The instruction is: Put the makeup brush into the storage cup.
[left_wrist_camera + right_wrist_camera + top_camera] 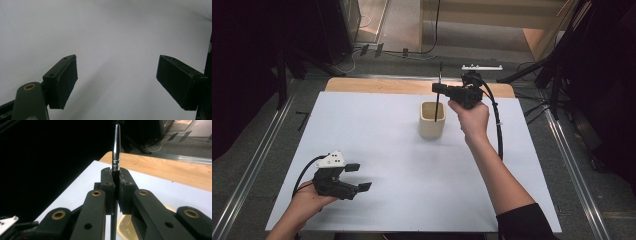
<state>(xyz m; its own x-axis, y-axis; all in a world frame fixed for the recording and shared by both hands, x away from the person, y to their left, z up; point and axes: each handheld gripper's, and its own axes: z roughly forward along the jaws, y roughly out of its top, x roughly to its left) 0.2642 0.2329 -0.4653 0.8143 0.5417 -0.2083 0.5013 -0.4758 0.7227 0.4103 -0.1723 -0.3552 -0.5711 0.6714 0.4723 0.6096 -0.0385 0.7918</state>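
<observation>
Pen [438,97] stood upright, clamped between the jaws of the right hand-held gripper [438,89] at the far side of the white worktop [377,150], its lower end reaching down into the cream cup [432,120] just left of the right hand [473,117]. From the right gripper view, the pen [116,150] showed a silver barrel rising above the pressed pads. Near the left corner, the left hand-held gripper [359,177] rested low over the worktop with its jaws wide apart and nothing between them, well apart from the cup
</observation>
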